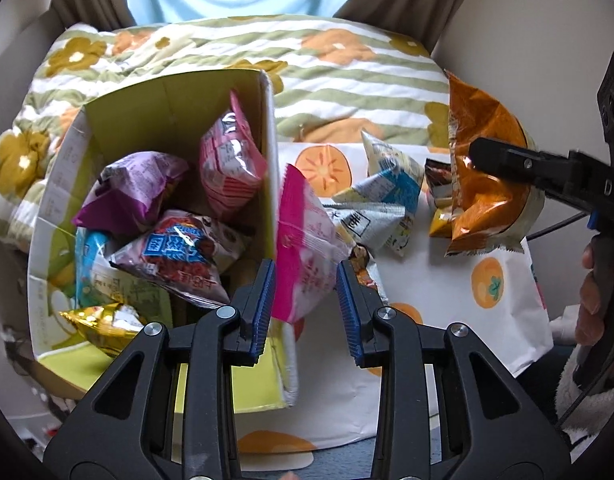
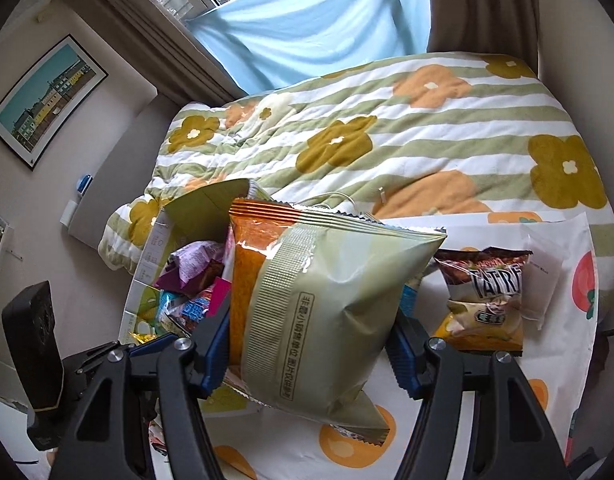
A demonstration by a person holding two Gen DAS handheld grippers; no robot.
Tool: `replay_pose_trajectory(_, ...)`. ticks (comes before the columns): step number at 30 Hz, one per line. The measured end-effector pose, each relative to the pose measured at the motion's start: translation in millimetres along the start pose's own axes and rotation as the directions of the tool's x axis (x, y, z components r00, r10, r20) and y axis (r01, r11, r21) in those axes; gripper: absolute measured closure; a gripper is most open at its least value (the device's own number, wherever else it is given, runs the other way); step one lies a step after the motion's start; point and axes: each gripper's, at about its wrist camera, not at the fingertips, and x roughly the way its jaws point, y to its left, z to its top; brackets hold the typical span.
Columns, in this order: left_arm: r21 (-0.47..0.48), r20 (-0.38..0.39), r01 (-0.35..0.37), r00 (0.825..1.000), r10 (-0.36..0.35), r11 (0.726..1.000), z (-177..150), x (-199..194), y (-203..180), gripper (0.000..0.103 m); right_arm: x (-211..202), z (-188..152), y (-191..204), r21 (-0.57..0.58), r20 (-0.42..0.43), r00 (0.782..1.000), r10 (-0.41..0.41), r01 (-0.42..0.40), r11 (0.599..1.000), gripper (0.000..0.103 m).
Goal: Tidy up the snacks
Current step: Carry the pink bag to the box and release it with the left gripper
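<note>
A green cardboard box [image 1: 175, 120] lies at left, holding several snack packets, among them a purple one [image 1: 135, 188] and a pink one [image 1: 227, 164]. My left gripper [image 1: 306, 304] is open, its jaws on either side of a pink-and-white packet [image 1: 307, 248] that leans on the box's right wall. My right gripper [image 2: 311, 354] is shut on an orange-and-green snack bag [image 2: 323, 304], held above the mat; the bag also shows in the left wrist view [image 1: 483, 184]. The box shows in the right wrist view [image 2: 203, 208].
Loose packets lie on a white mat with orange fruit prints [image 1: 499, 280]: a white-and-blue one [image 1: 391, 184] and a brown chip bag [image 2: 487, 300]. A striped flowered quilt [image 2: 387, 128] covers the bed behind. A wall and curtains stand beyond.
</note>
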Motion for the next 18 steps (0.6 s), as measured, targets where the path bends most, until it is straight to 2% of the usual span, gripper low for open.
replay_pose_trajectory(1,0.006,-0.003,-0.004,1.0,0.004,1.0,-1.6,2.8,-5.8,0.069,-0.9,-0.6,-3.8,0.004,0.001,1.0,0.001,-0.001,1.0,0.041)
replay_pose_trajectory(3,0.006,0.002,-0.003,1.0,0.003,1.0,-3.1,5.6,-12.1,0.04,-4.6,-1.9,-11.5,0.014,0.006,1.0,0.003,-0.003,1.0,0.041)
replay_pose_trajectory(4,0.001,0.014,0.002,1.0,-0.002,1.0,-3.9,5.7,-15.5,0.009,-5.6,-2.1,-14.4,0.017,0.007,1.0,0.003,-0.003,1.0,0.041)
replay_pose_trajectory(5,-0.004,0.034,0.009,0.999,-0.009,1.0,-5.0,4.1,-20.2,0.0,-7.6,-2.5,-18.1,0.02,0.012,1.0,0.002,-0.002,1.0,0.041)
replay_pose_trajectory(7,0.0,0.056,0.01,0.998,-0.01,1.0,-4.4,0.1,-28.3,0.0,-12.9,-3.5,-26.0,0.026,0.018,1.0,-0.006,0.006,1.0,0.041)
replay_pose_trajectory(18,0.108,0.058,-0.061,0.997,0.055,0.992,9.1,15.7,-72.7,0.0,-43.3,-13.6,-79.5,0.094,0.043,0.996,-0.074,0.069,0.993,0.041)
